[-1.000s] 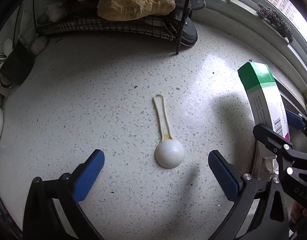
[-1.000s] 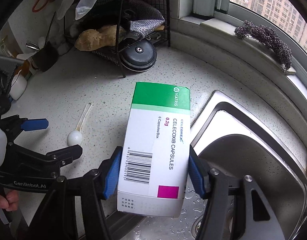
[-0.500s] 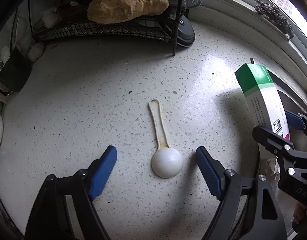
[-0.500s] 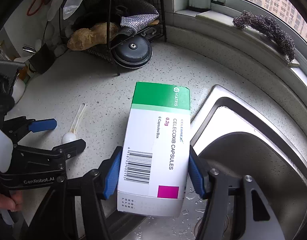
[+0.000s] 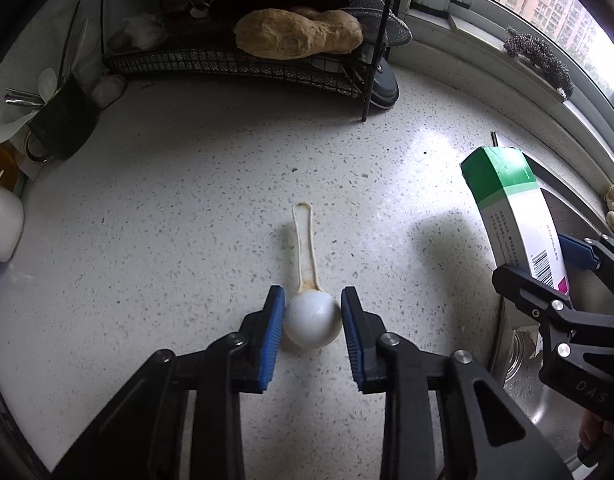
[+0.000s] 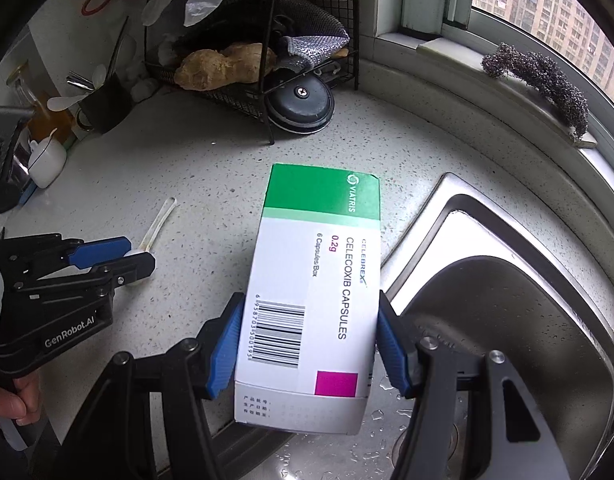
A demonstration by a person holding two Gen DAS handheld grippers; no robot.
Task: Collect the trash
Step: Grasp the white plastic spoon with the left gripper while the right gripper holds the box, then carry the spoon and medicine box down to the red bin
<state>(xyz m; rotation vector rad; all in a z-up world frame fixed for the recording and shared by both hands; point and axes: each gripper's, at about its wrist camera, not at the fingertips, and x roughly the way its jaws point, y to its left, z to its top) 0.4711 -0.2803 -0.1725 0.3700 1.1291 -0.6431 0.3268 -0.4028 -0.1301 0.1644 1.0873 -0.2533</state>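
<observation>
Left gripper (image 5: pixel 312 316) had just been closing; its blue pads (image 5: pixel 273 332) sat against both sides of a white scoop's (image 5: pixel 312 322) bowl on the speckled worktop (image 5: pixel 187 200), handle pointing away. Right gripper (image 6: pixel 307 344) was clamped on a green/white capsule box (image 6: pixel 315 280), held at the sink (image 6: pixel 507 320) edge.

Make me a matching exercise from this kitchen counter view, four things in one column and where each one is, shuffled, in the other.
Things:
1. white scoop
2. medicine box
3. ginger root
4. dark scrubber

Places:
A. on the window ledge
B. between the left gripper's blue pads, on the counter
C. on the wire rack
D. clamped in the right gripper, by the sink

Pairs: 1-B, 2-D, 3-C, 4-A
</observation>
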